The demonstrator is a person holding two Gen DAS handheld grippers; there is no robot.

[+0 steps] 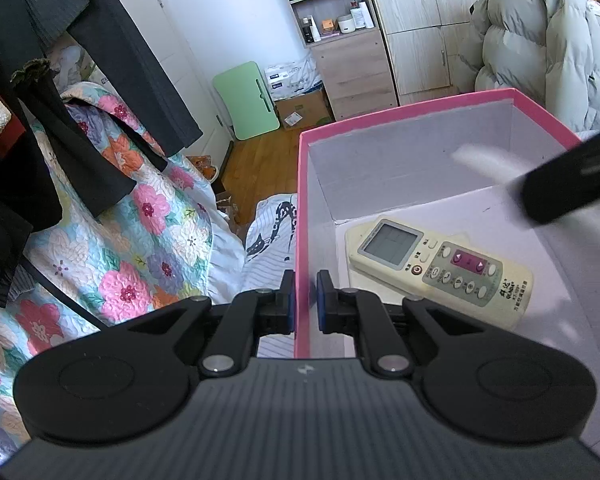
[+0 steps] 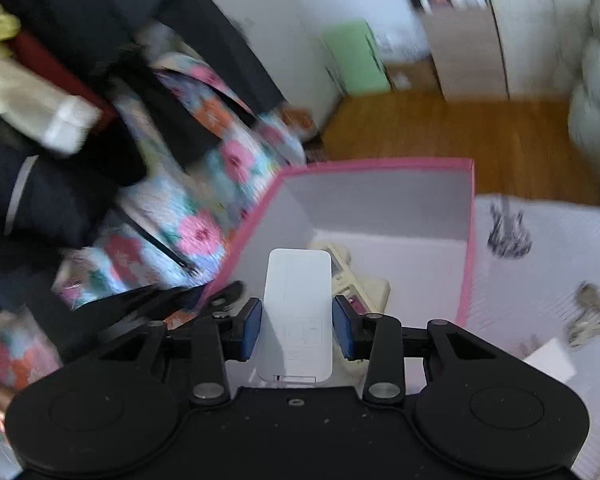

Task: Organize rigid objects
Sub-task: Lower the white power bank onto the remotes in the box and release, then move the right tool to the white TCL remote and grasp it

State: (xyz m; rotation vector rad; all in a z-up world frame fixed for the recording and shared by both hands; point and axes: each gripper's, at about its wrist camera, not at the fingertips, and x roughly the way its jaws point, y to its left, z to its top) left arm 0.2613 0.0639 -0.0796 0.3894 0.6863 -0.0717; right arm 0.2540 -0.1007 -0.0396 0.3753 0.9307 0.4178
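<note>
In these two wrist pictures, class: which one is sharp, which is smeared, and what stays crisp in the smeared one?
Left wrist view: sharp on the cream remote and pink box; only the dark object at the right edge is smeared. Right wrist view: the room and quilt are streaked, while the right gripper and white remote stay crisp. Both bend lines at the edges.

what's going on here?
A person is tidying small items into a pink box on a bed. The left gripper is shut on the box's wall. The right gripper holds a white remote above the box. A cream remote already lies inside. Keys sit on the bedsheet, outside the box.
</note>
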